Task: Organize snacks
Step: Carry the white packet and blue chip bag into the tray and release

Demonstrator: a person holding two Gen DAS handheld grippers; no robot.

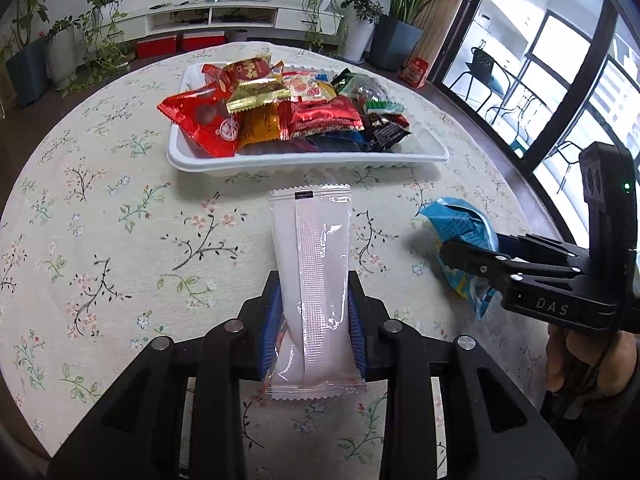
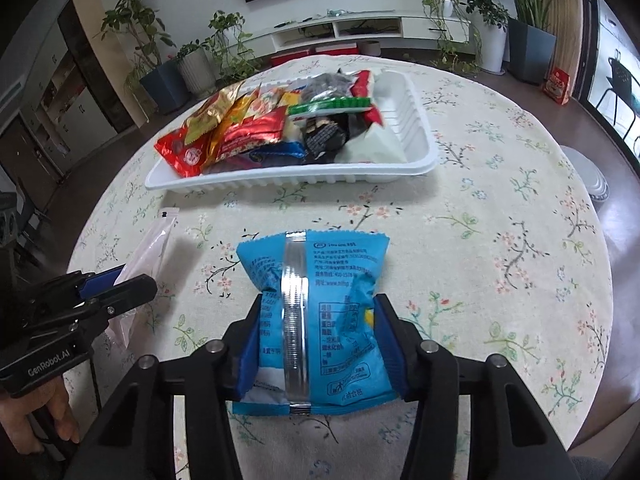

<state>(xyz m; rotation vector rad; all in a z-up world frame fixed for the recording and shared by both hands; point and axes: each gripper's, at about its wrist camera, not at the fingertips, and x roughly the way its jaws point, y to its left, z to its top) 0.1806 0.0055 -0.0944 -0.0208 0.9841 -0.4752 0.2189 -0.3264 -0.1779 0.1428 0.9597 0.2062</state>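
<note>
Pinched between the blue pads of the left gripper (image 1: pixel 314 320) is a long white packet (image 1: pixel 310 264), seam side up, its far end reaching toward the tray. Both pads press its sides and the wrapper narrows between them. To the right, the right gripper (image 2: pixel 316 340) has its jaws closed on a blue snack bag (image 2: pixel 316 308) — the bag creases and bulges where the blue pads (image 2: pixel 249 344) squeeze it, silver seam running down its middle. Each packet sits low over the flowered tablecloth (image 1: pixel 120 220); whether either touches the cloth I cannot tell.

Farther off, near the middle of the round table, stands a white ribbed tray (image 1: pixel 304 160) heaped with snacks: a red packet (image 1: pixel 200 120) hanging over its left rim, gold and yellow ones beside it, dark wrappers toward the right. Its right end holds less — bare tray wall shows there in the right wrist view. A hand (image 1: pixel 584 364) grips the right gripper's handle.
</note>
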